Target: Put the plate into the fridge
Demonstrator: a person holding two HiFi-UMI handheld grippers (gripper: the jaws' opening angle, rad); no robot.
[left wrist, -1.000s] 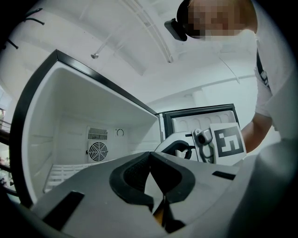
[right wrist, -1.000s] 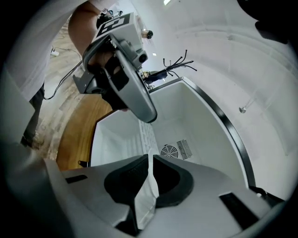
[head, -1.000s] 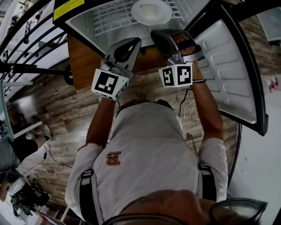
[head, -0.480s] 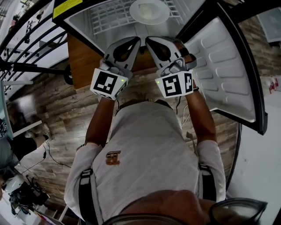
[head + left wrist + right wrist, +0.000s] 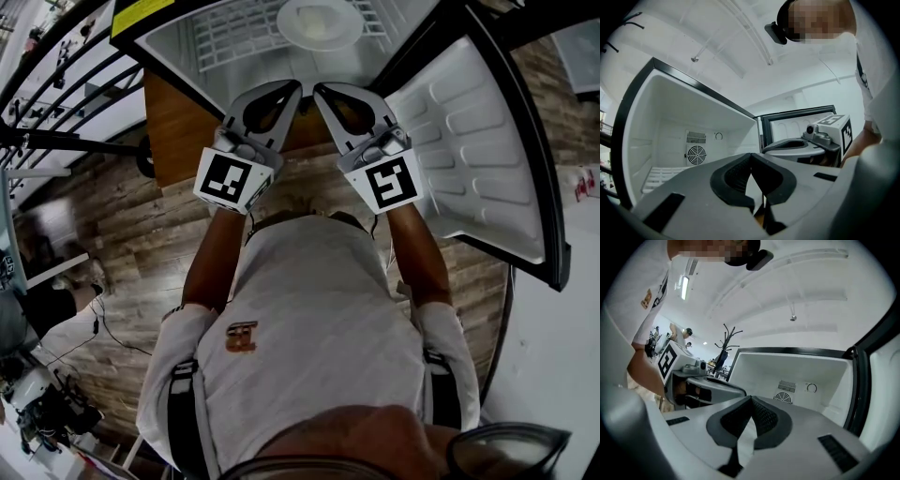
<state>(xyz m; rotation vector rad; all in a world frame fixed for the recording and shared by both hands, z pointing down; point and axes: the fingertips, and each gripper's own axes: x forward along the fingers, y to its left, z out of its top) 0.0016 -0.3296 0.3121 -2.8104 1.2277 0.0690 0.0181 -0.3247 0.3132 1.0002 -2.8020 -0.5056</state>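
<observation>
Resting on the white wire shelf (image 5: 234, 36) inside the open fridge (image 5: 183, 47), the plate (image 5: 319, 21) lies flat and white, with neither gripper touching it. It sits toward the door side of the fridge compartment, well inside the opening.

Both grippers hang just outside the fridge mouth, side by side and near each other. The left gripper (image 5: 296, 88) is clenched: in the left gripper view its two dark pads meet at the tips (image 5: 751, 154), and nothing is caught between them. The right gripper (image 5: 320, 89) is closed in the same way; the right gripper view shows its jaws pressed together at the tips (image 5: 751, 398), empty. Each one's marker cube faces back toward the person, away from the fridge.

The fridge door (image 5: 469, 159) stands swung wide on the right gripper's side of the fridge, its moulded white inner face showing. At the back wall of the fridge a round fan grille (image 5: 696, 153) is visible. A brown wooden panel (image 5: 176, 131) runs along the fridge's front edge beneath the left gripper, and a plank floor (image 5: 141, 234) spreads out in front of the fridge.
</observation>
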